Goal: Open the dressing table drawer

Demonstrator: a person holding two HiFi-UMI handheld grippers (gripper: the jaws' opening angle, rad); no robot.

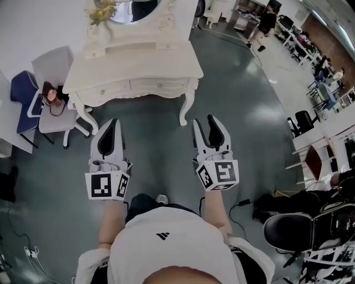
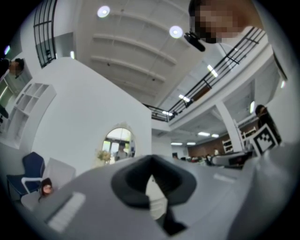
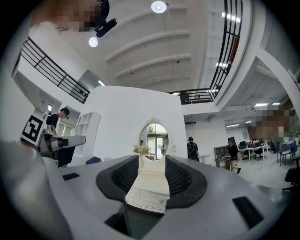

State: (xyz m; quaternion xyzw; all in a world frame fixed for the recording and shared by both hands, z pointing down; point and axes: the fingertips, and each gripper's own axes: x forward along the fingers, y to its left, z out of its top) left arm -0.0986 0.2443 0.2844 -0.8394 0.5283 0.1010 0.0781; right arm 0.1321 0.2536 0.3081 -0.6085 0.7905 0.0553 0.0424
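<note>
before the dressing table: both grippers held clear of the shut drawer

across a stretch of dark floor [image 1: 150, 127], the white dressing table [image 1: 138, 61] stood against the wall, well apart from both grippers. its drawer [image 1: 157, 85] lay flush with the carved front rail, shut, with no jaw touching it. an oval mirror [image 1: 136, 8] rose at the back of the top, and a vase of flowers [image 1: 102, 14] stood at the top's left rear corner. a grey chair [image 1: 52, 66] and a blue chair [image 1: 22, 89] stood to the table's left.

the left gripper [image 1: 111, 125] was held low and pointed toward the table's left leg. in the left gripper view its fingertips met, pressed together at the tips of the left gripper [image 2: 151, 159], with only a narrow slit below them, through which a pale strip of the table showed; nothing was pinched.

the right gripper [image 1: 203, 121] was held level with the left and pointed toward the table's right leg. in the right gripper view the fingers of the right gripper [image 3: 152, 159] were spread, with nothing gripped. the far-off dressing table [image 3: 149, 180], its drawer [image 3: 145, 200] front, the flowers [image 3: 141, 150] and the mirror [image 3: 156, 136] were framed in the gap.
</note>
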